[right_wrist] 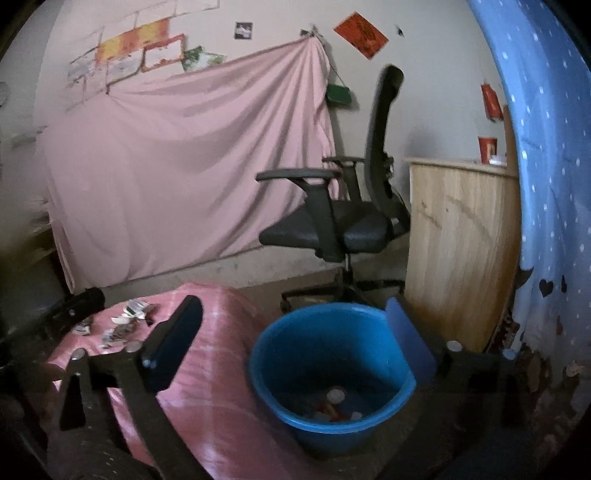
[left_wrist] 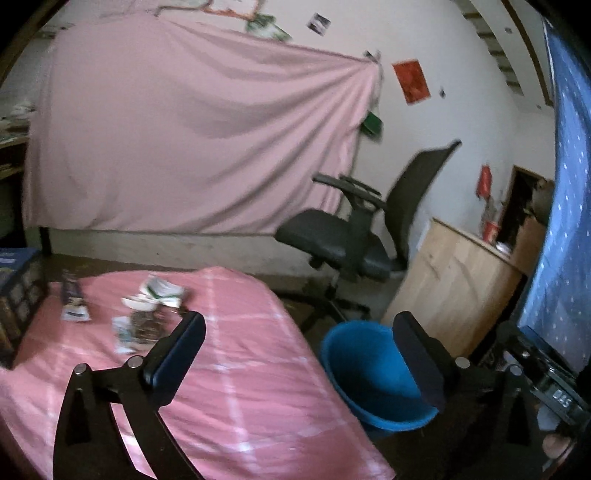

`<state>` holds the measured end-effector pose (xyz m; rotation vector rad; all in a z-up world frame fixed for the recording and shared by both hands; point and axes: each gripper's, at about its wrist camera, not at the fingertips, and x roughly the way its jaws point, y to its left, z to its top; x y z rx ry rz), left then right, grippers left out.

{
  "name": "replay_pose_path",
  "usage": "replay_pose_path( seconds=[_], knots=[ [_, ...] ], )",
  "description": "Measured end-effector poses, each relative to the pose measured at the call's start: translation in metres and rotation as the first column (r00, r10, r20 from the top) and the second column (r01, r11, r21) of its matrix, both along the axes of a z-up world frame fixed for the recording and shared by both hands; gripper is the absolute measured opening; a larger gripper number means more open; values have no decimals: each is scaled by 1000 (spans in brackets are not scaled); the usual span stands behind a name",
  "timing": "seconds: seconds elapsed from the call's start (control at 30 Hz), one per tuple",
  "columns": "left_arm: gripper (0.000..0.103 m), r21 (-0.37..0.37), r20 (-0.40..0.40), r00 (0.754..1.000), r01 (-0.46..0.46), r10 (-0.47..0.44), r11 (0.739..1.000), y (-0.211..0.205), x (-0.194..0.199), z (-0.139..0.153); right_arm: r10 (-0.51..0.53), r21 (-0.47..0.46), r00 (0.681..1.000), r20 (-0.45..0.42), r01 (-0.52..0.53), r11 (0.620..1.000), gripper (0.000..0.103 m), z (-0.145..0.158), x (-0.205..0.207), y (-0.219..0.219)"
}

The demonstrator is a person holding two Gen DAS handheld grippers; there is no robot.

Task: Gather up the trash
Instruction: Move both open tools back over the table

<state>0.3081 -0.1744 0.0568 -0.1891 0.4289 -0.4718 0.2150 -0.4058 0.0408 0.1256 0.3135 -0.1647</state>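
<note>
A blue bucket [right_wrist: 332, 373] is sitting beside a pink checked tablecloth [left_wrist: 236, 387], a black office chair [right_wrist: 332, 221] is standing before a pink sheet [left_wrist: 184, 140], and a blue white-dotted curtain [right_wrist: 546, 147] is hanging.

A black office chair [right_wrist: 332, 221] stands on the floor before a pink sheet [right_wrist: 184, 166] hung across the wall. A light wooden cabinet [right_wrist: 461, 240] sits beside the chair. A blue dotted curtain [right_wrist: 546, 147] hangs at the right. A red paper square [right_wrist: 360, 35] is fixed high on the wall.

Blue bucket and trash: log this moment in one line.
left hand-held gripper open, empty | right hand-held gripper open, empty | blue bucket holds trash | wrappers remain on pink table
</note>
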Motion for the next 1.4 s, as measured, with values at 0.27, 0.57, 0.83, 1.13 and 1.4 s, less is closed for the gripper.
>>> replay_pose_path(
  seconds=[0.27,0.57,0.83,1.13,1.4],
  knots=[
    [101,-14,78,989,-128,129,992,62,-15,10,60,-36,995,77,-57,998,103,15,-2,49],
    [101,-22,192,939,-285,284,958,136,-34,14,148,-85,975,165,-135,987,103,19,6,117],
    [101,-11,235,901,-372,364,928,193,-46,4,234,-112,949,210,-215,970,103,12,15,173],
    [101,20,282,870,-428,405,904,225,-54,-14,297,-129,927,228,-273,953,103,-4,28,211],
    [101,69,286,886,-399,366,914,216,-33,-37,346,-173,924,162,-318,932,103,-26,58,220]
  ],
)
